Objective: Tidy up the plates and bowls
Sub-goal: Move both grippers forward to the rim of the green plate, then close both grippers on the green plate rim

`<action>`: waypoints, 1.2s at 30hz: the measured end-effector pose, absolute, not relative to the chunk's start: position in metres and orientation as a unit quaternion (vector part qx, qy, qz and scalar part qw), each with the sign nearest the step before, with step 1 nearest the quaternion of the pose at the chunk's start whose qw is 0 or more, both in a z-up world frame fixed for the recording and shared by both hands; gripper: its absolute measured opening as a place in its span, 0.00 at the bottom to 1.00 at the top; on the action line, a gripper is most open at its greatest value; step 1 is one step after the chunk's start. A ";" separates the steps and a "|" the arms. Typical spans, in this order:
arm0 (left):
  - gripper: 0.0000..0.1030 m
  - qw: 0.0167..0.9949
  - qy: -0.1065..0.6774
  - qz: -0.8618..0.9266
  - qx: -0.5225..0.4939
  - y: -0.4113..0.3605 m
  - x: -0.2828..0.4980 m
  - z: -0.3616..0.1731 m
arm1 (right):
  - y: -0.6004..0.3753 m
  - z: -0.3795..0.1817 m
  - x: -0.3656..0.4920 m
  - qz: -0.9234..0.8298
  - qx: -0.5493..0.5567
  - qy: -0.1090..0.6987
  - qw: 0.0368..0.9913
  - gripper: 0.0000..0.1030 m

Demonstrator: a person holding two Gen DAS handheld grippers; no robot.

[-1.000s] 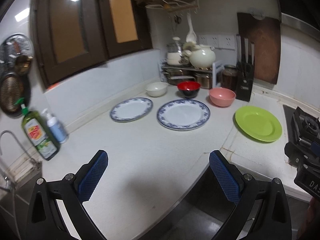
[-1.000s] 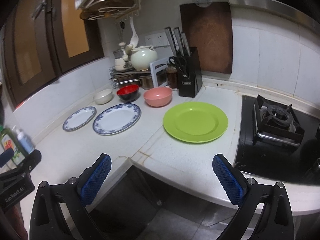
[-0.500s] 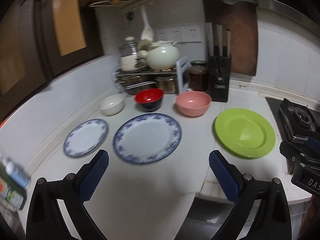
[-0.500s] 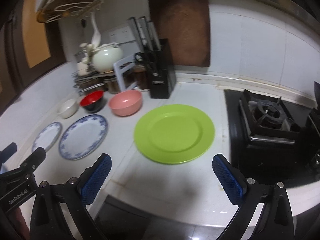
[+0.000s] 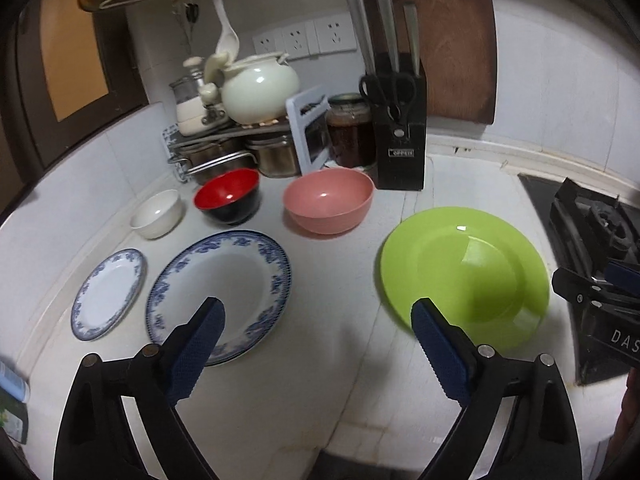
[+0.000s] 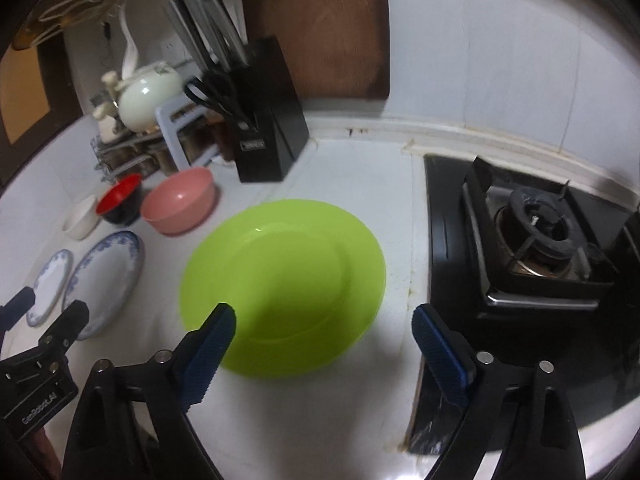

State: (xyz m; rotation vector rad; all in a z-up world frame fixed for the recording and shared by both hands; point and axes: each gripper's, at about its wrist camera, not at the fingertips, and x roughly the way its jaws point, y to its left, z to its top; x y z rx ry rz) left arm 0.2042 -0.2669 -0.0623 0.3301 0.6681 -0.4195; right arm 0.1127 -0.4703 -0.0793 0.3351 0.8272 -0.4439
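This is a home kitchen. A white stone tabletop (image 5: 328, 272) runs along white tiled walls, with a black gas hob with a cast burner grate (image 6: 536, 236) set in at the right. A black knife block holding knives and scissors (image 5: 398, 120) stands before a brown wooden cutting board (image 5: 448, 40) leaning on the wall. A cream ceramic pot (image 5: 260, 88) sits on a metal wire rack (image 5: 212, 140) over steel canisters, below white wall sockets (image 5: 308, 38).
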 end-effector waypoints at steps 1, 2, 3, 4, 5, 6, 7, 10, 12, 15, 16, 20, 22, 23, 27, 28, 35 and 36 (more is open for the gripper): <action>0.91 0.908 0.330 -0.203 0.160 -0.276 0.208 -0.068 | -0.477 -0.084 0.118 -0.210 0.161 0.404 0.876 0.85; 0.91 0.906 0.335 -0.204 0.160 -0.281 0.212 -0.071 | -0.484 -0.089 0.122 -0.208 0.161 0.409 0.874 0.84; 0.91 0.904 0.340 -0.205 0.160 -0.287 0.215 -0.075 | -0.490 -0.094 0.126 -0.206 0.162 0.415 0.871 0.83; 0.89 0.900 0.348 -0.205 0.162 -0.295 0.218 -0.082 | -0.496 -0.099 0.130 -0.203 0.164 0.421 0.869 0.82; 0.88 0.898 0.353 -0.204 0.164 -0.300 0.222 -0.086 | -0.499 -0.103 0.132 -0.200 0.167 0.424 0.867 0.79; 0.87 0.896 0.359 -0.204 0.165 -0.306 0.225 -0.090 | -0.505 -0.109 0.137 -0.196 0.169 0.431 0.864 0.77; 0.86 0.893 0.364 -0.203 0.167 -0.310 0.229 -0.095 | -0.510 -0.113 0.140 -0.193 0.171 0.436 0.862 0.77; 0.82 0.887 0.380 -0.201 0.168 -0.322 0.240 -0.107 | -0.522 -0.125 0.149 -0.183 0.172 0.448 0.858 0.73; 0.82 0.882 0.391 -0.203 0.165 -0.329 0.246 -0.113 | -0.528 -0.131 0.154 -0.179 0.173 0.452 0.856 0.70; 0.79 0.875 0.407 -0.207 0.159 -0.337 0.256 -0.122 | -0.538 -0.139 0.164 -0.172 0.178 0.461 0.852 0.67; 0.78 0.873 0.412 -0.209 0.156 -0.339 0.259 -0.123 | -0.541 -0.141 0.165 -0.172 0.179 0.462 0.852 0.66; 0.73 0.867 0.426 -0.213 0.148 -0.349 0.269 -0.130 | -0.549 -0.149 0.174 -0.168 0.184 0.468 0.848 0.62; 0.71 0.863 0.433 -0.215 0.146 -0.354 0.274 -0.133 | -0.552 -0.151 0.178 -0.165 0.185 0.472 0.846 0.60; 0.70 0.862 0.435 -0.215 0.147 -0.356 0.276 -0.135 | -0.553 -0.153 0.180 -0.165 0.186 0.473 0.845 0.59; 0.64 0.857 0.443 -0.216 0.150 -0.363 0.282 -0.140 | -0.557 -0.158 0.185 -0.159 0.189 0.480 0.842 0.53; 0.63 0.856 0.444 -0.217 0.150 -0.364 0.283 -0.141 | -0.558 -0.159 0.186 -0.158 0.190 0.481 0.841 0.53; 0.50 0.847 0.459 -0.222 0.149 -0.370 0.287 -0.147 | -0.562 -0.163 0.191 -0.150 0.191 0.484 0.841 0.43; 0.47 0.845 0.462 -0.224 0.147 -0.370 0.288 -0.148 | -0.563 -0.163 0.191 -0.149 0.190 0.485 0.841 0.42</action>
